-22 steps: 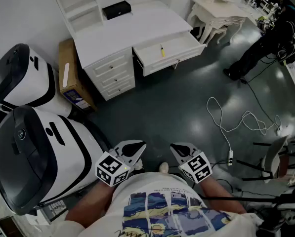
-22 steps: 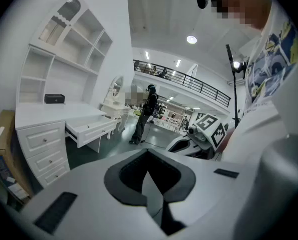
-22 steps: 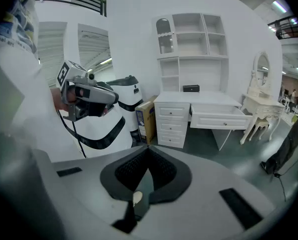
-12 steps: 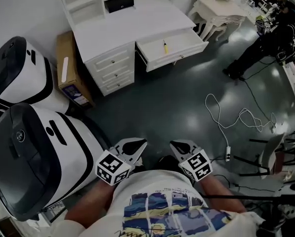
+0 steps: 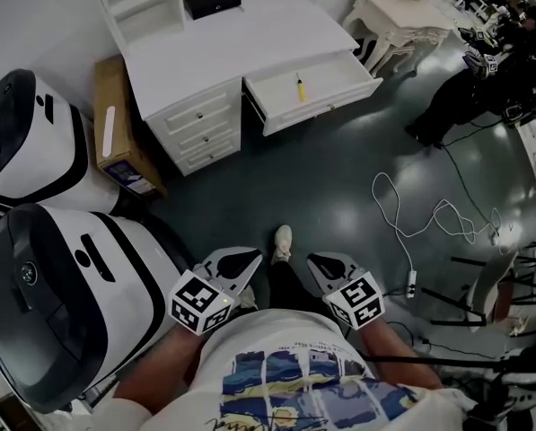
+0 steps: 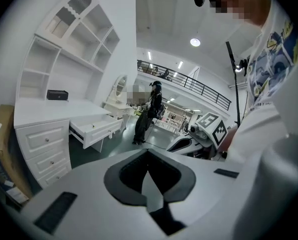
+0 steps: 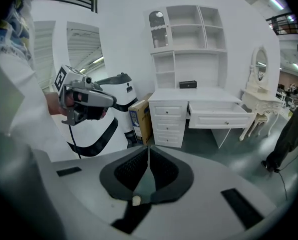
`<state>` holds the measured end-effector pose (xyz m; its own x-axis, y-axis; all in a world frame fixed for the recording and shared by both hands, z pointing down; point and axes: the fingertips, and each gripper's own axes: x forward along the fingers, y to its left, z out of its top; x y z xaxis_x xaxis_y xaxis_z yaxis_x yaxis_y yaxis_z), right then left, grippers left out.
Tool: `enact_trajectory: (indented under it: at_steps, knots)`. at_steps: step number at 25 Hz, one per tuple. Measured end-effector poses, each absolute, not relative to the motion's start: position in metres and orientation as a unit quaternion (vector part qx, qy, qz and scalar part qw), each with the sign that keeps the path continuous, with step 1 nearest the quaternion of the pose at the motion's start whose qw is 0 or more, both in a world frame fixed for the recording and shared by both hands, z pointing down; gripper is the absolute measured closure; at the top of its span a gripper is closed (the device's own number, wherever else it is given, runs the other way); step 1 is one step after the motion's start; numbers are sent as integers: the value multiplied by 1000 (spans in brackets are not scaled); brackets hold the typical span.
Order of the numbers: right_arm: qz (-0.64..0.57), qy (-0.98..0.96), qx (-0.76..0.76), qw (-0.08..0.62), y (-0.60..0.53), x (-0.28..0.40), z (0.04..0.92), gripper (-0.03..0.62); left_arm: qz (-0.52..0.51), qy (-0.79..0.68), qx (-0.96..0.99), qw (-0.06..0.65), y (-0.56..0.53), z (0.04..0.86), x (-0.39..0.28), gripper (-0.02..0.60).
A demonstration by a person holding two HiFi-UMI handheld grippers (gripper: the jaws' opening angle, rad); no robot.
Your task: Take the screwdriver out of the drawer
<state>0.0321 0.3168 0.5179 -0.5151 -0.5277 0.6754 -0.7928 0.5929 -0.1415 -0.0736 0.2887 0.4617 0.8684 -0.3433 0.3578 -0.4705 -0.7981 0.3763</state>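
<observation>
I hold my left tool [image 5: 241, 263] and my right tool [image 5: 321, 264] close to my body, side by side, both aimed forward and somewhat down over the dark glossy floor [image 5: 321, 187]; in each tool's own view the jaws meet along a thin line with nothing between them, so both are closed and empty. The small yellow-handled screwdriver [image 5: 299, 87] lies inside the white pulled-out drawer [image 5: 326, 108], about midway along it, nearer the back than the front; the drawer hangs open under the right part of the white worktop [image 5: 241, 43], at its front edge. As I judge it, the drawer is already open, which spares me one step; the approach, the grasp and the lift are all left, since the screwdriver lies untouched and well apart from both tools; whichever tool I use must open first.
</observation>
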Motion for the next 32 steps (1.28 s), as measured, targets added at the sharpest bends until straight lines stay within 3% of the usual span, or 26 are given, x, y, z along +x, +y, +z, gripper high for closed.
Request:
enact_trajectory:
  at_steps: [7,12,22,32]
  knots:
    - [225,-855,377,275,206,54,521,560,153,-239,933,221,200,455,-45,568]
    - [217,-868,356,270,134,77,519,496,164,-266,928,201,131,443,-18,568]
    - [224,-878,324,273,39,107,540,494,167,-310,912,212,38,439,6,568]
    - [230,-861,350,288,-41,97,560,500,162,-290,918,217,-22,446,-12,568]
